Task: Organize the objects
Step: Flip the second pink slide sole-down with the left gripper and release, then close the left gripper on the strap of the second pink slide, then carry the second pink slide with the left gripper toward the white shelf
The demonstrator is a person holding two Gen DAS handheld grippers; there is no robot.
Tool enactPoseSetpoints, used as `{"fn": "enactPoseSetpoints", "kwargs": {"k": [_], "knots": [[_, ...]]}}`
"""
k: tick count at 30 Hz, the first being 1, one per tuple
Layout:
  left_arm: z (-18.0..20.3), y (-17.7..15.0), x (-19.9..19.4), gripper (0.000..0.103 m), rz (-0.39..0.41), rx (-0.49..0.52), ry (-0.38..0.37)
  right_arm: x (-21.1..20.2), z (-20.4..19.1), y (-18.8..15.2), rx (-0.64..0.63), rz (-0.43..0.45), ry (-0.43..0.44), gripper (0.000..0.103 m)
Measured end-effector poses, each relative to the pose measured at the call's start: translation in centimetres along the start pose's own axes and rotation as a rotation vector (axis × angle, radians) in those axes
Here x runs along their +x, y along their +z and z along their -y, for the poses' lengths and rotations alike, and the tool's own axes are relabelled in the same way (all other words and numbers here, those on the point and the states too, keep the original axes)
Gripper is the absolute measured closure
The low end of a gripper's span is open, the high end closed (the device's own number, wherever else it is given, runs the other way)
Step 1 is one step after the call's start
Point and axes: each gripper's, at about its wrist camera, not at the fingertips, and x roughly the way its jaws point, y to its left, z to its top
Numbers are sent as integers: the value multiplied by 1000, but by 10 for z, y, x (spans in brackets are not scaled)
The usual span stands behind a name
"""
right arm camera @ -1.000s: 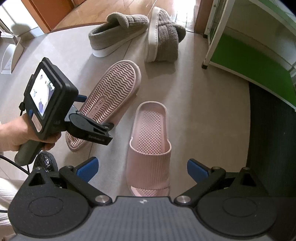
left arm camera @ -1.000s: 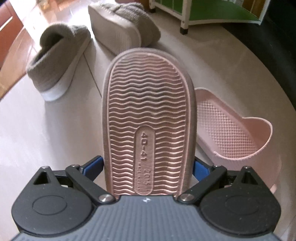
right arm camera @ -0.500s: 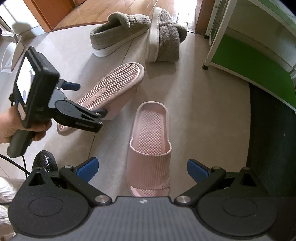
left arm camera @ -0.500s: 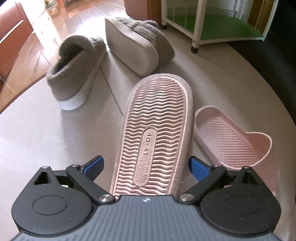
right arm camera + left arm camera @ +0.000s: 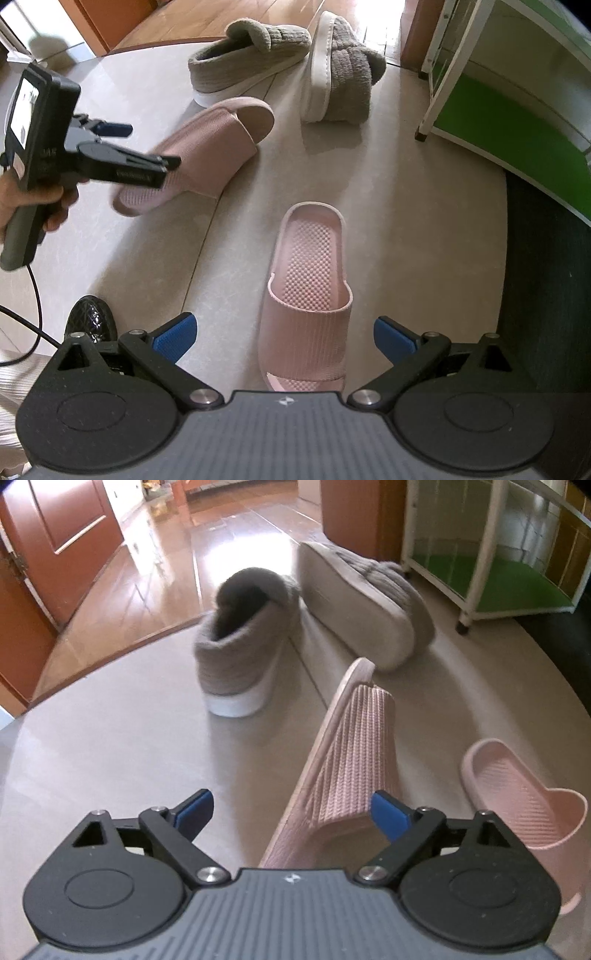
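Note:
One pink slipper [image 5: 347, 764] is tipped on its edge on the floor, ribbed strap facing right. It lies between the closing jaws of my left gripper [image 5: 293, 810]; the right pad [image 5: 391, 812] is at the strap and the left pad is clear of the sole. From the right wrist view, the left gripper [image 5: 144, 147] is held by a hand over that slipper [image 5: 207, 155]. The other pink slipper [image 5: 310, 291] stands upright below my right gripper [image 5: 284, 336], which is open and apart from it.
Two grey plush slippers lie beyond: one upright [image 5: 243, 642], one on its side [image 5: 362, 602]. A white-framed rack with a green shelf [image 5: 498, 122] stands at the right, beside a dark mat [image 5: 546, 277]. A black wheel [image 5: 90, 321] and a cable are lower left.
The pink slipper that lay sole up has rolled onto its edge, strap now showing. My left gripper has drawn back and risen. The right gripper has not moved.

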Motion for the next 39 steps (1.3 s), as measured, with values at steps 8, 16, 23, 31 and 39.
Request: {"fn": "enactPoseSetpoints", "kwargs": {"k": [8,16,23,31,39], "knots": [[-10,2,0,11,53,112,105,1,-3,0,-15,-3,-5,0],[-25,-5,8,14,5,25,43,3,-3,-1,-21,-4,-7,0],[-10,-6,19,32,-31,-30,-124,6,-4,1,-15,-14,-9,0],[3,3,64,63,-35,-49,-166,5,-5,-1,-23,-10,-15,0],[9,18,69,91,-45,-145,-156,-8,0,-2,-22,19,-1,0]]}}
